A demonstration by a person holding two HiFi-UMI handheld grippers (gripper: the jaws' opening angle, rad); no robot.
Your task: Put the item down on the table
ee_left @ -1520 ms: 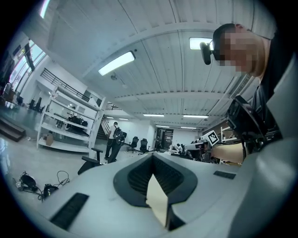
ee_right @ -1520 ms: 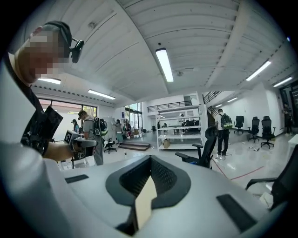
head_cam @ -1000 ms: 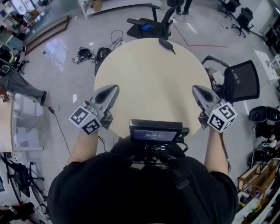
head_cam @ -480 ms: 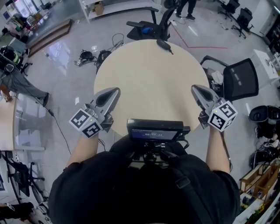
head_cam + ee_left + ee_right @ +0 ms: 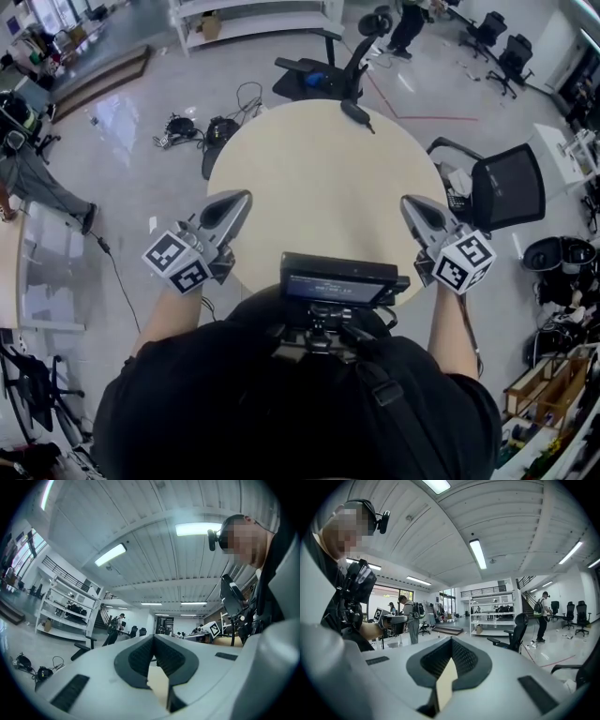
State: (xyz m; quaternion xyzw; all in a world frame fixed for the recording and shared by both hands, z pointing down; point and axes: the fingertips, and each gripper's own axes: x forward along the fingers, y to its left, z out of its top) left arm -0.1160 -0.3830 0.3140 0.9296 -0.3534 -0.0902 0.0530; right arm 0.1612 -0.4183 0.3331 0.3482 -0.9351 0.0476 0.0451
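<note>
Left gripper (image 5: pixel 242 199): jaws closed on each other, nothing between the pads. It hovers over the table's (image 5: pixel 319 197) near-left edge, pointing roughly level across the top.
Right gripper (image 5: pixel 409 204): same state, jaws together and empty, over the table's near-right edge.
Item (image 5: pixel 357 113): the only candidate is a small dark thing lying at the table's far edge, well apart from both grippers. It's too small to tell what it is.
Table top: round and pale, bare between the near edge and the item.
Step status: my read is that the item already rests on the table and nothing is in hand, so the put-down looks finished or not under way.
If a re-place is wanted: open the jaws wide before reaching the item and come down from above the table's far edge. Grip across its narrow side and set it flat nearer the table's middle. Let go only once it bears on the top.
Risk: the item sits right at the far rim, so a nudge from closed jaws could push it off toward the chair (image 5: pixel 328 66) beyond the table.
Clearance: a mesh chair (image 5: pixel 506 187) stands just off the table's right side, so keep the right arm in over the table.
</note>
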